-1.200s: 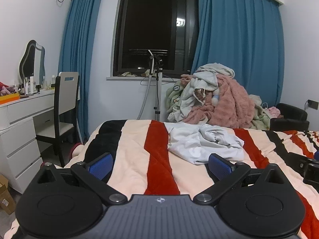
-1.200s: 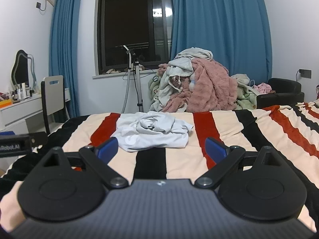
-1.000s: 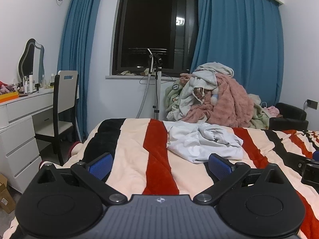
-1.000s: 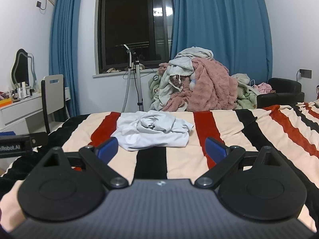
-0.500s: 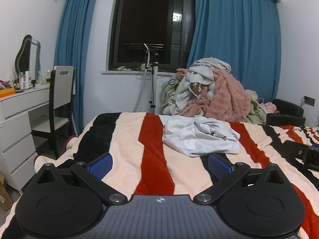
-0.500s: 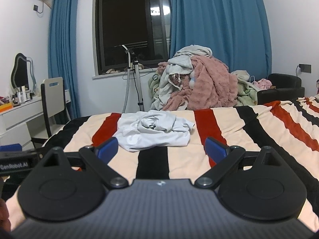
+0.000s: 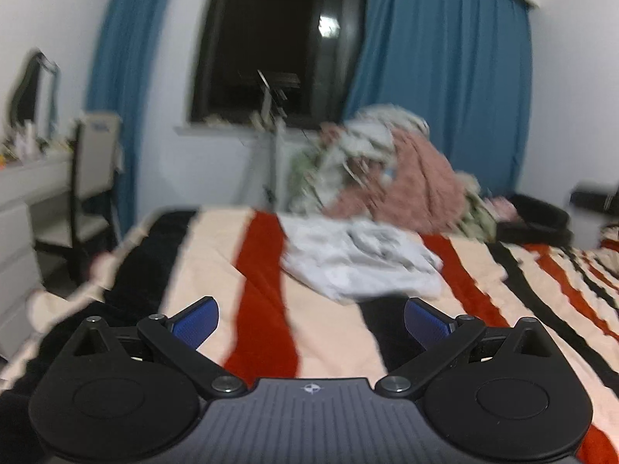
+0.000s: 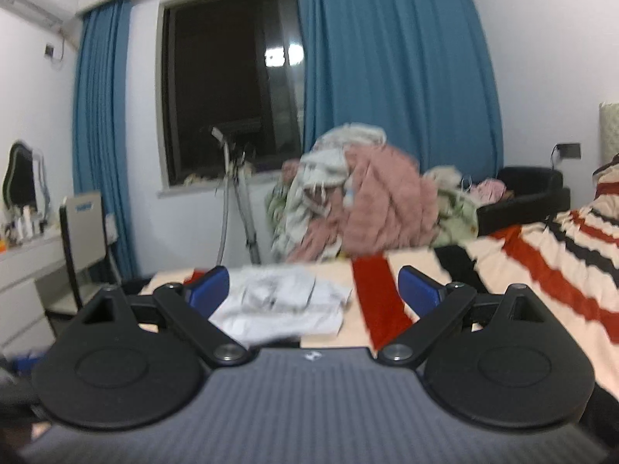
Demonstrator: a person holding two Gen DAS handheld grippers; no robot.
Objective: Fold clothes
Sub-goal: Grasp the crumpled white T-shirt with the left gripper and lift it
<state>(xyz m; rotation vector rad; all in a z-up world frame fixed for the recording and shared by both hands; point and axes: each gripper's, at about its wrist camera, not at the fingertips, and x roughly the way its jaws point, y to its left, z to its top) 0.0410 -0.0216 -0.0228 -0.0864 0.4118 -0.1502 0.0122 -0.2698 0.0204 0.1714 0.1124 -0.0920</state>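
A crumpled white garment (image 7: 359, 261) lies on the striped red, black and cream blanket (image 7: 255, 294) of the bed. It also shows in the right wrist view (image 8: 282, 301). My left gripper (image 7: 311, 321) is open and empty, a short way in front of the garment and above the blanket. My right gripper (image 8: 313, 290) is open and empty, with the garment just beyond and between its blue fingertips (image 8: 416, 290). Both views are blurred by motion.
A big pile of clothes with a pink fleece (image 7: 390, 178) stands behind the bed by the blue curtains (image 7: 445, 89). A chair (image 7: 93, 189) and white dresser (image 7: 19, 201) are at the left. A black armchair (image 8: 526, 197) is at the right.
Both grippers have moved forward toward the white garment, which now looks larger. The right gripper has dropped lower, so the garment sits between its fingertips. Both stay open.
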